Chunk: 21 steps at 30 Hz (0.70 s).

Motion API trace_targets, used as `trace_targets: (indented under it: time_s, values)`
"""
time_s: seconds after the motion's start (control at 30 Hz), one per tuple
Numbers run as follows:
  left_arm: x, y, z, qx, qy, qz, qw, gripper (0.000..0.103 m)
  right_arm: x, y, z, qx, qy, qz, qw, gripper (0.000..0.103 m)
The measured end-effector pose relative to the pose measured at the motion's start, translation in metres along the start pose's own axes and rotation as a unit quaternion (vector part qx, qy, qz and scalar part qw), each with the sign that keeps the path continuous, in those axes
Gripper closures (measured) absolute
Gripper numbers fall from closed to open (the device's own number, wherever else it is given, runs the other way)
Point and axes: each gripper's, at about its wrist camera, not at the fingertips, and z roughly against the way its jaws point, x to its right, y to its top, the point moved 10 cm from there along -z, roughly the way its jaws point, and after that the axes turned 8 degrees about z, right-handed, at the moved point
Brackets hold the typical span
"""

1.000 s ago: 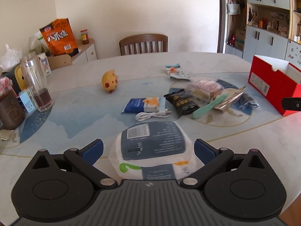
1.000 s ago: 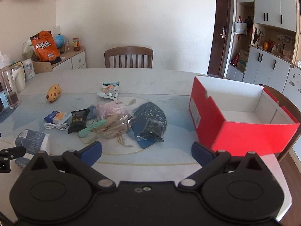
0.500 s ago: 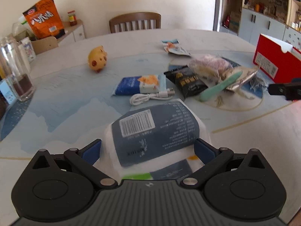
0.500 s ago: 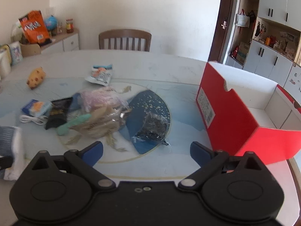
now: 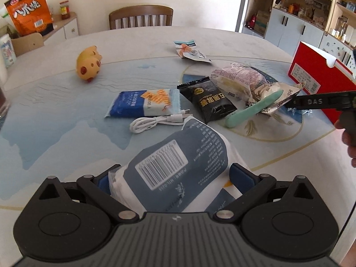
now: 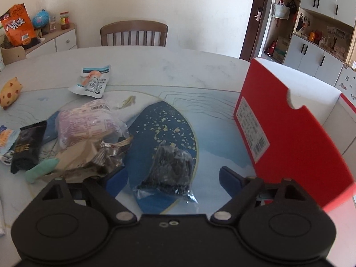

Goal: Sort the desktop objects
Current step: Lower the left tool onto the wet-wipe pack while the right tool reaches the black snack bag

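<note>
Nearly all items remain unsorted on the table (image 5: 55, 133): yellow toy (image 5: 89, 66), blue packet (image 5: 142, 102), white cable (image 5: 155, 122), black sachet (image 5: 209, 102), bread bag (image 5: 240, 80), green handle (image 5: 253, 109). What shows of the red box (image 6: 289, 138) is empty. The left gripper (image 5: 175, 175) is clamped on a wipes pack (image 5: 178, 169). The right gripper (image 6: 173, 175) is closing, jaws apart around a dark bag (image 6: 171, 169) lying beside the box, not yet gripping. Judged: barely begun.
</note>
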Motion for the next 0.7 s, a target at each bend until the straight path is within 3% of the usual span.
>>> trace_targets:
  time_s: [0.2, 0.3, 0.7]
  values:
    - [0.008, 0.005, -0.005, -0.004, -0.022, -0.010, 0.9997, 0.007, 0.001, -0.001, -0.012, -0.013, -0.002, -0.008, 1.000, 0.019]
    - [0.011, 0.008, -0.005, -0.005, -0.031, -0.014, 0.9994, 0.015, 0.002, 0.001, -0.014, -0.013, 0.004, -0.015, 1.000, 0.025]
    - [0.016, 0.016, -0.004, -0.015, -0.064, 0.000, 0.9978, 0.041, 0.003, 0.001, -0.012, -0.023, 0.007, -0.048, 0.999, 0.054]
